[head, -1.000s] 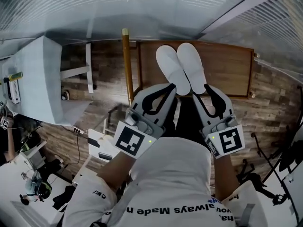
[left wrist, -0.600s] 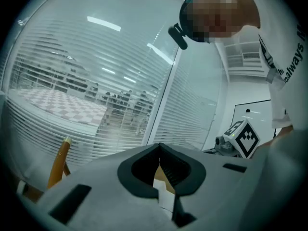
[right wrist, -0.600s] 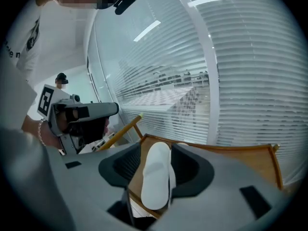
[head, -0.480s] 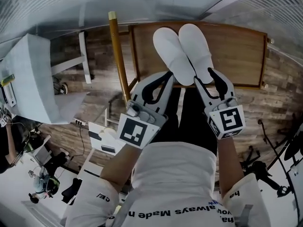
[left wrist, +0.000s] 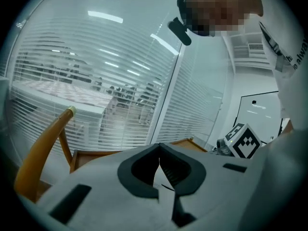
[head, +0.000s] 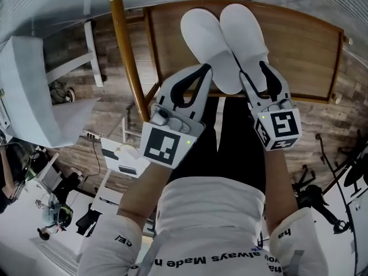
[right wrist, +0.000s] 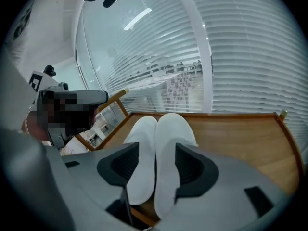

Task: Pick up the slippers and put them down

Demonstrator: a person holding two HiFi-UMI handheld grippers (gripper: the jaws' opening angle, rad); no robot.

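Note:
Two white slippers lie side by side on a wooden table (head: pixel 299 50), toes pointing away: the left slipper (head: pixel 207 45) (right wrist: pixel 139 134) and the right slipper (head: pixel 244 33) (right wrist: pixel 173 129). My right gripper (head: pixel 253 71) (right wrist: pixel 157 148) is over their heel ends. Its jaws are opening and straddle both slippers without squeezing them. Beside it, my left gripper (head: pixel 206 69) (left wrist: pixel 160 147) is shut with nothing held, its tip at the left slipper's outer edge.
A yellow wooden post (head: pixel 123 50) (left wrist: pixel 43 148) stands along the table's left edge. A white cabinet (head: pixel 29 91) is further left, with a white box and cables (head: pixel 121 160) on the floor. Tripod legs (head: pixel 339 171) stand at the right. Window blinds lie beyond the table.
Both grippers have come down toward the table, which now looks larger. The right jaws have spread and reach further along the slippers' heels. The left gripper stays shut.

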